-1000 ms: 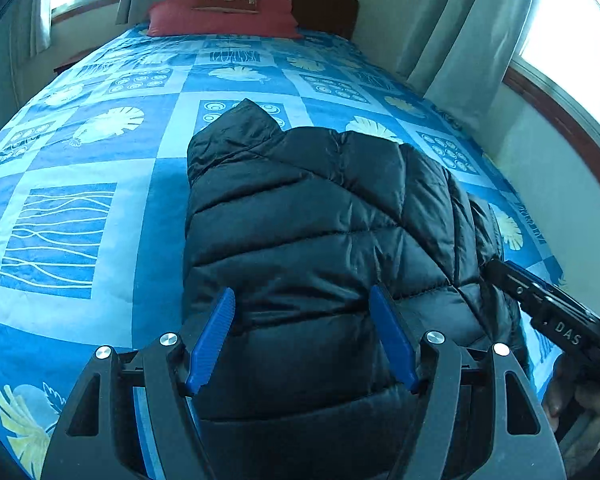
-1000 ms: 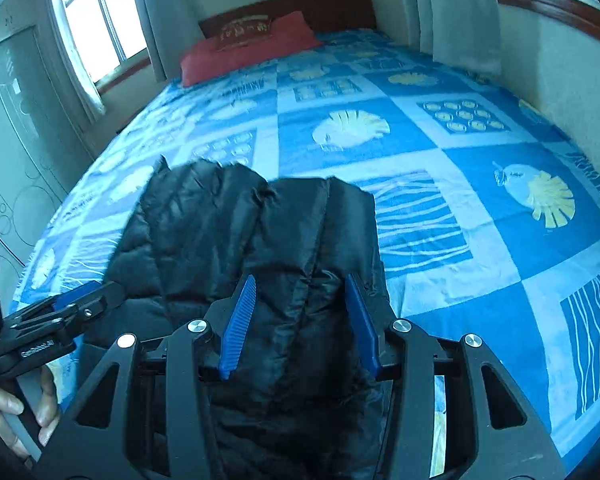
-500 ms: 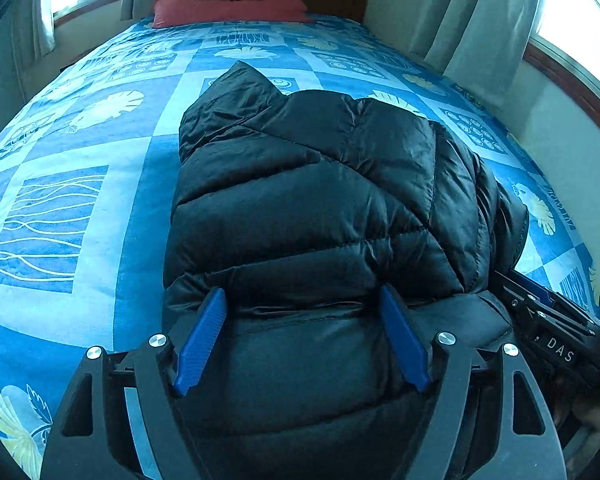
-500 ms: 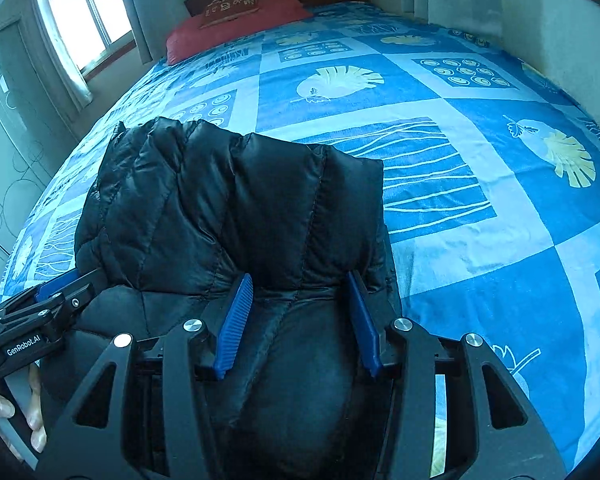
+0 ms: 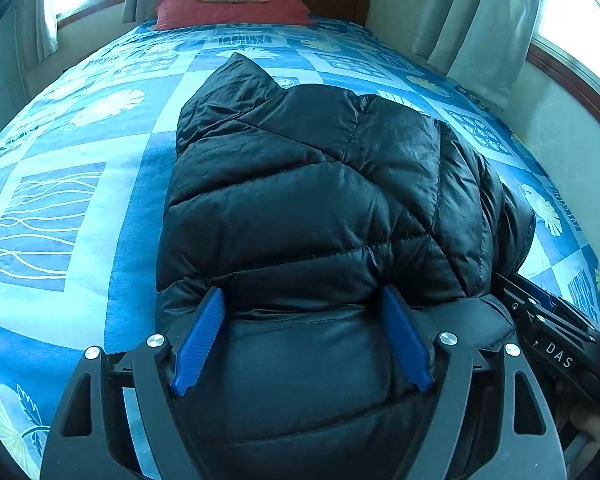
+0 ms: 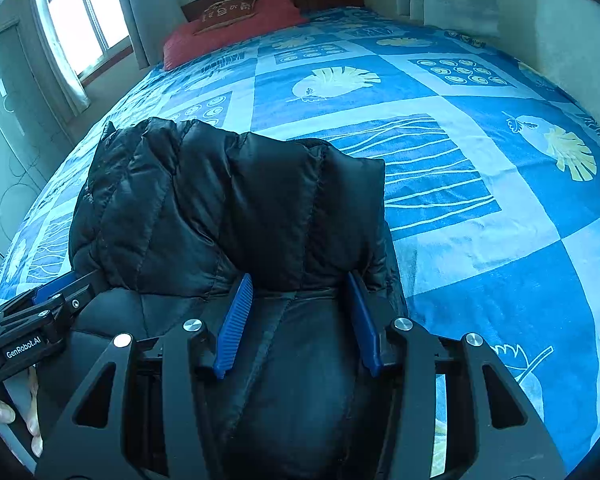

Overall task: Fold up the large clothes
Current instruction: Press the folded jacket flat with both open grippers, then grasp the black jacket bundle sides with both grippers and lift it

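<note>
Lowered since a second ago, the folded black puffer jacket (image 5: 308,208) is now laid on the blue patterned bed (image 5: 60,208), its upper half doubled over the lower. Left tool (image 5: 302,300) is seen with blue pads spread wide, jacket between them, unclamped. Right tool (image 6: 300,286) is seen partly apart astride the jacket's fold; whether it is gripped cannot be told.
</note>
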Demonstrator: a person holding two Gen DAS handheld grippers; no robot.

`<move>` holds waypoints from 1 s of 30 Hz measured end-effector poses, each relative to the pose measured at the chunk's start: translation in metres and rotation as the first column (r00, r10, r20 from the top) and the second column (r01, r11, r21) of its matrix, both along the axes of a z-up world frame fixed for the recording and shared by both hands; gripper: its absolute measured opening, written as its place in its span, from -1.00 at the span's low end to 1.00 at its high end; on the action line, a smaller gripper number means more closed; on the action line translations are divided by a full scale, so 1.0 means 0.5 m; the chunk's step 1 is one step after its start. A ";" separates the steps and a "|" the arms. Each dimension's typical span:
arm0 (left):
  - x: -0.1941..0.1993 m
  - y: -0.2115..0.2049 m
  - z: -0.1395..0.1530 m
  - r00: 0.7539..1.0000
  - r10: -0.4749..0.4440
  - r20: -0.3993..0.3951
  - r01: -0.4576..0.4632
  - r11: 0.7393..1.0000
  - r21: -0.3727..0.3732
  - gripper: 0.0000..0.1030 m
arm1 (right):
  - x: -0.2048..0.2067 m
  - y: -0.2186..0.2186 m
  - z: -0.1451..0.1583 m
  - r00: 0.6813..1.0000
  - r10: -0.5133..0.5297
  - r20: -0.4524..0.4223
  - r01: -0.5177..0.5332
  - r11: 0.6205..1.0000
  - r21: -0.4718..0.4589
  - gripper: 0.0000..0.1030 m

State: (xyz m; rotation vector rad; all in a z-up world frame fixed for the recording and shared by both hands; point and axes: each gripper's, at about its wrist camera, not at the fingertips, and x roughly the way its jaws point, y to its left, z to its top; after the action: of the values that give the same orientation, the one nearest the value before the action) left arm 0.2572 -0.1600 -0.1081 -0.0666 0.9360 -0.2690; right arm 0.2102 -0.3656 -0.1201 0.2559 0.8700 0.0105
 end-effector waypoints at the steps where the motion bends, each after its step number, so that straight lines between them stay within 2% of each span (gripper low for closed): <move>1: 0.000 0.000 -0.003 1.000 0.003 0.003 -0.003 1.000 -0.004 0.51 | 0.000 0.000 -0.001 1.000 -0.001 0.003 0.001 1.000 0.001 -0.08; 10: -0.002 -0.007 0.003 1.000 0.010 0.010 -0.010 1.000 0.013 0.53 | -0.007 0.009 0.008 1.000 -0.008 0.014 0.008 1.000 -0.022 -0.09; 18: -0.012 0.011 0.044 1.000 -0.010 -0.004 0.010 1.000 0.017 0.53 | -0.035 0.006 0.053 0.999 -0.011 0.034 0.012 1.000 -0.020 -0.03; 20: -0.020 0.031 0.058 1.000 0.007 -0.014 -0.007 1.000 -0.012 0.53 | -0.055 -0.004 0.075 0.998 -0.026 0.052 0.025 0.999 0.020 0.21; 25: -0.041 0.116 0.079 0.992 0.112 -0.057 -0.119 0.983 -0.142 0.53 | -0.093 -0.040 0.104 0.994 -0.081 0.068 0.077 0.996 0.053 0.24; 28: -0.059 0.162 0.066 0.974 0.197 -0.112 -0.217 0.952 -0.215 0.53 | -0.109 -0.070 0.099 0.992 -0.114 0.053 0.107 0.988 0.113 0.25; 30: -0.073 0.190 0.044 0.952 0.258 -0.167 -0.296 0.915 -0.274 0.53 | -0.111 -0.088 0.087 0.991 -0.131 0.034 0.123 0.976 0.178 0.25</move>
State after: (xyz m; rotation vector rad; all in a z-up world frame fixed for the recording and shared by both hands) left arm 0.2205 -0.0650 -0.0863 -0.4960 0.9941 -0.1392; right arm 0.1545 -0.4096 -0.0768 0.4749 0.8063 -0.0263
